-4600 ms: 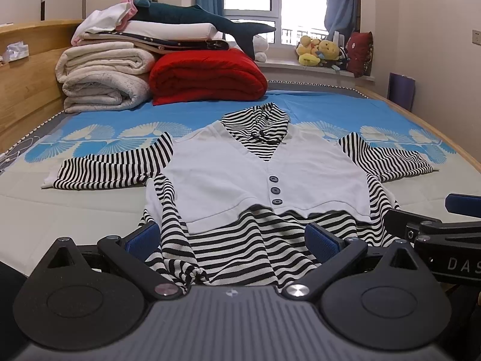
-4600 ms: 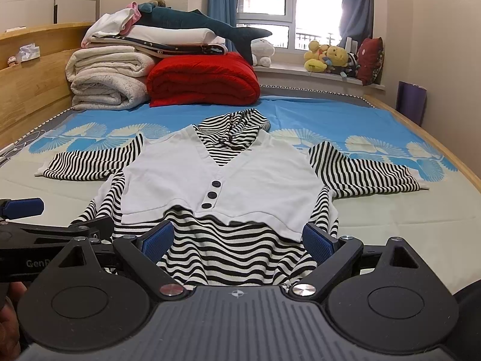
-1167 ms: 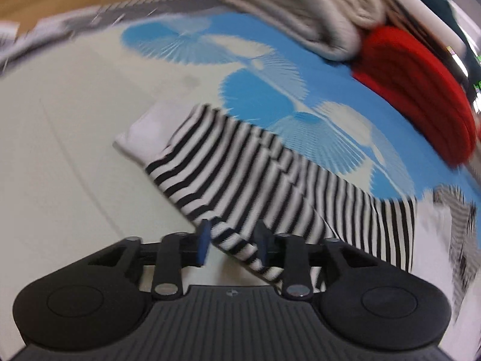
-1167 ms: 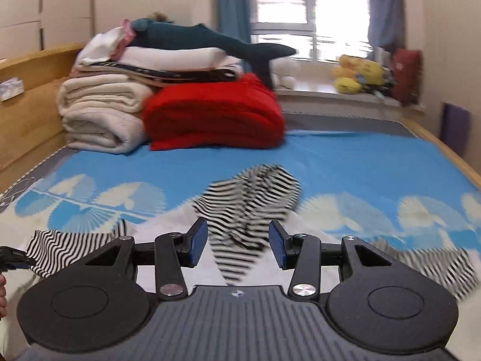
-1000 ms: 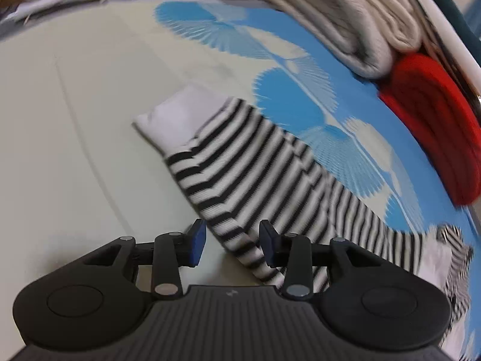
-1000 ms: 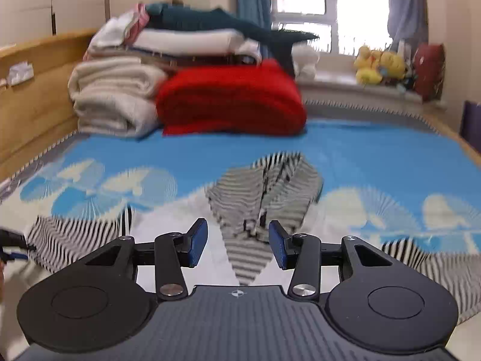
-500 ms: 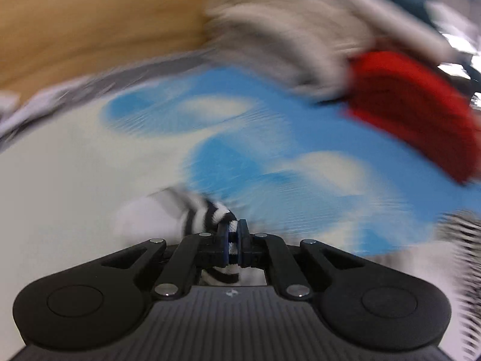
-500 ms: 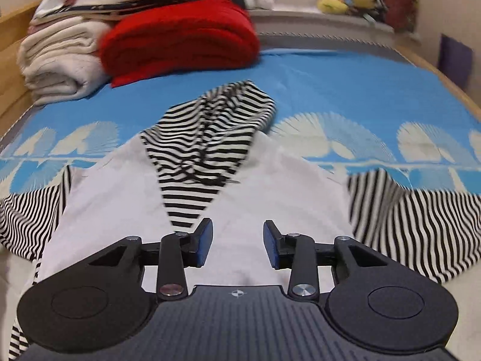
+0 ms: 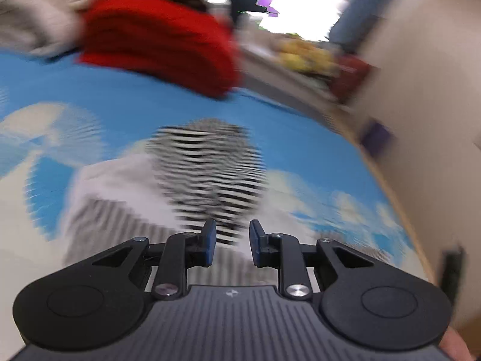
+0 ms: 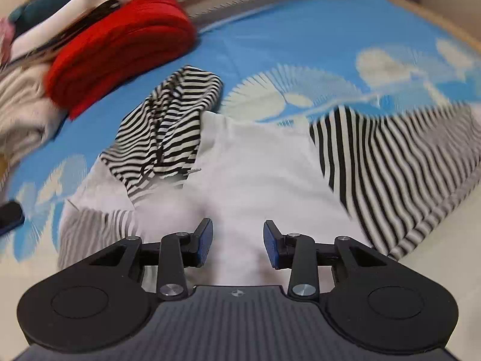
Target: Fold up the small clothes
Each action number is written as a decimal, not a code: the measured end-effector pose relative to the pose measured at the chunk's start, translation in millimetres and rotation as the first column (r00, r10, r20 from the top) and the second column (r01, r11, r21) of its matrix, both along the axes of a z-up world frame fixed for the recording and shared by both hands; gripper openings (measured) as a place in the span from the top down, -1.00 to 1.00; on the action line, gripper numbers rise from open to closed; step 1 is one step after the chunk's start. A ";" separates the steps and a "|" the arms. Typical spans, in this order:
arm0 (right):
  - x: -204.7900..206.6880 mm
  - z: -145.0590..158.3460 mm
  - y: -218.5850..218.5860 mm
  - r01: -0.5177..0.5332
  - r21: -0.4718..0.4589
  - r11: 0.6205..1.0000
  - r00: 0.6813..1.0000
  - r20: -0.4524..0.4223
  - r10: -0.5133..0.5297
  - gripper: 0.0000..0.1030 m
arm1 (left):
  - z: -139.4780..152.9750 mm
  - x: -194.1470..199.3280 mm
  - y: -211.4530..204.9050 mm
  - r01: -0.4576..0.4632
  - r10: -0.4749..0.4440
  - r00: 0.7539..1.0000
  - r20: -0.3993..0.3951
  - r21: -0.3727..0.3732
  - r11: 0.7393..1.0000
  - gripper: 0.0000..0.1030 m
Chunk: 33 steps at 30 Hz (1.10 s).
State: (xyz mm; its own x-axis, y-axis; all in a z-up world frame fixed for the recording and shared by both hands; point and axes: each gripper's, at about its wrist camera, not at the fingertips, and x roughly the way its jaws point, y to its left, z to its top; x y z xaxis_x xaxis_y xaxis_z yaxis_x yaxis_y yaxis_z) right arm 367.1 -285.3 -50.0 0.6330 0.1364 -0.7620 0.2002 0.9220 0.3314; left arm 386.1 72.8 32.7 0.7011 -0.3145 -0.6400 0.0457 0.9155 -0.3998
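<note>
Lying flat on the bed (image 10: 300, 24): a striped hooded top (image 10: 255, 165).

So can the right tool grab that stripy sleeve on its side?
Probably yes. The right tool is open and empty over the white vest, and the stripy sleeve lies flat beside it with nothing on top.

Parted tongs (image 10: 238, 245) over striped top (image 10: 255, 174) (nothing gripped).

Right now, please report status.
Left tool just opened, empty. Right tool open, empty, above striped top. Its left sleeve folded in. Nothing blocking.
</note>
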 end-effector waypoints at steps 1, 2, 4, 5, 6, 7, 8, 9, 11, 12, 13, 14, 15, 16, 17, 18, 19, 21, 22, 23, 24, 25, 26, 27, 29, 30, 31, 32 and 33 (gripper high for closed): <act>2.2 -3.2 -1.4 0.014 0.018 1.000 1.000 -0.012 -0.014 0.24 | -4.6 2.7 10.0 -0.066 0.067 0.998 -0.022 0.025 0.997 0.49; 4.9 -7.8 -2.6 0.028 0.040 0.999 0.999 -0.027 -0.027 0.23 | -9.0 6.1 20.2 -0.133 0.136 0.989 -0.050 0.052 0.990 0.49; 10.4 -16.9 -2.4 0.049 0.073 0.996 0.997 -0.057 -0.045 0.22 | -17.6 15.9 38.6 -0.226 0.235 0.965 -0.119 0.083 0.971 0.49; 13.9 -22.9 -1.1 0.056 0.094 0.994 0.996 -0.080 -0.049 0.22 | -19.7 21.5 44.9 -0.254 0.265 0.953 -0.148 0.086 0.963 0.49; 17.2 -28.6 0.1 0.069 0.111 0.991 0.993 -0.102 -0.058 0.22 | -21.9 23.6 51.1 -0.273 0.283 0.943 -0.172 0.080 0.959 0.49; 19.0 -33.8 0.3 0.094 0.118 0.989 0.989 -0.126 -0.079 0.23 | -23.1 24.4 55.6 -0.286 0.294 0.937 -0.189 0.069 0.956 0.49; 19.2 -38.3 0.3 0.121 0.110 0.987 0.983 -0.152 -0.104 0.22 | -24.0 26.2 59.7 -0.293 0.298 0.934 -0.197 0.057 0.955 0.49; 20.0 -44.3 -0.8 0.166 0.078 0.983 0.970 -0.191 -0.149 0.22 | -25.3 27.9 64.1 -0.293 0.297 0.934 -0.198 0.052 0.955 0.49; 19.7 -53.8 -7.7 0.242 0.039 0.970 0.944 -0.240 -0.226 0.22 | -25.2 31.5 65.4 -0.284 0.291 0.937 -0.195 0.063 0.957 0.49; 19.2 -56.8 -11.8 0.275 0.032 0.961 0.932 -0.255 -0.258 0.22 | -24.9 31.7 64.0 -0.282 0.291 0.936 -0.199 0.070 0.957 0.49; 18.5 -59.3 -15.7 0.302 0.029 0.953 0.921 -0.267 -0.284 0.20 | -25.3 31.8 64.1 -0.282 0.291 0.934 -0.207 0.071 0.957 0.49; 17.1 -61.7 -18.3 0.313 0.039 0.949 0.917 -0.273 -0.291 0.19 | -26.0 32.2 65.9 -0.281 0.289 0.933 -0.214 0.067 0.957 0.49; 15.4 -64.4 -18.7 0.312 0.056 0.948 0.917 -0.277 -0.286 0.19 | -24.3 29.8 65.7 -0.279 0.286 0.933 -0.217 0.062 0.958 0.49; 14.6 -66.7 -18.0 0.306 0.069 0.949 0.919 -0.282 -0.276 0.19 | -24.7 30.6 66.3 -0.278 0.285 0.933 -0.219 0.062 0.958 0.49; 14.8 -68.8 -15.9 0.293 0.073 0.953 0.922 -0.286 -0.262 0.19 | -26.0 32.3 67.4 -0.279 0.287 0.932 -0.222 0.064 0.958 0.49; 14.7 -71.1 -13.9 0.280 0.070 0.957 0.924 -0.288 -0.250 0.32 | -26.0 31.8 68.5 -0.281 0.288 0.931 -0.224 0.063 0.958 0.49; 14.5 -71.8 -13.1 0.278 0.071 0.958 0.926 -0.286 -0.247 0.49 | -25.5 31.8 69.8 -0.283 0.289 0.931 -0.221 0.059 0.957 0.49; 13.7 -69.0 -13.9 0.269 0.084 0.959 0.936 -0.258 -0.240 0.85 | -23.6 31.7 72.2 -0.286 0.292 0.932 -0.215 0.060 0.956 0.49; 13.4 -62.7 -16.3 0.270 0.098 0.958 0.944 -0.225 -0.243 0.85 | -23.0 31.7 73.8 -0.288 0.295 0.932 -0.212 0.065 0.955 0.49; 10.7 -52.2 -17.0 0.272 0.110 0.956 0.953 -0.169 -0.251 0.85 | -22.5 31.5 75.9 -0.293 0.300 0.930 -0.211 0.068 0.954 0.49; 7.4 -33.4 -14.6 0.247 0.116 0.962 0.968 -0.068 -0.241 0.86 | -22.2 31.4 77.4 -0.297 0.305 0.929 -0.210 0.070 0.952 0.49; 4.4 -18.4 -12.0 0.219 0.110 0.969 0.975 0.018 -0.222 0.86 | -22.5 31.1 79.3 -0.300 0.309 0.927 -0.211 0.074 0.951 0.49; 0.0 -0.8 -8.6 0.190 0.094 0.977 0.973 0.119 -0.200 0.86 | -23.3 30.9 80.5 -0.300 0.311 0.926 -0.213 0.079 0.951 0.49; -4.8 13.0 -6.9 0.175 0.077 0.982 0.963 0.194 -0.186 0.86 | -25.1 30.8 80.9 -0.295 0.308 0.926 -0.218 0.088 0.951 0.49; -9.0 21.1 -9.2 0.201 0.034 0.979 0.951 0.234 -0.203 0.86 | -30.5 31.2 80.8 -0.278 0.293 0.926 -0.239 0.095 0.956 0.49; -8.7 17.4 -12.5 0.237 -0.010 0.971 0.949 0.217 -0.229 0.85 | -34.4 31.2 80.3 -0.269 0.284 0.925 -0.254 0.091 0.959 0.49; -6.5 10.5 -15.8 0.264 -0.053 0.963 0.952 0.176 -0.251 0.85 | -39.6 31.2 79.5 -0.260 0.273 0.922 -0.274 0.082 0.962 0.49; -1.2 0.5 -19.3 0.282 -0.093 0.955 0.957 0.102 -0.273 0.81 | -44.9 31.1 77.9 -0.254 0.265 0.919 -0.294 0.074 0.964 0.49; 2.8 -9.8 -23.2 0.292 -0.110 0.950 0.956 0.024 -0.291 0.72 | -50.1 31.0 76.0 -0.243 0.253 0.916 -0.312 0.070 0.967 0.49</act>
State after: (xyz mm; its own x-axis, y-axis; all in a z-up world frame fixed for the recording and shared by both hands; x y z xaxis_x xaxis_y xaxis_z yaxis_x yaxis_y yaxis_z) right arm 369.9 -308.6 -59.8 0.6378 -0.1402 -0.7573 0.4637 0.8550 0.2322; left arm 417.1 148.9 -17.4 0.5142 -0.1341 -0.8471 -0.3085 0.8927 -0.3285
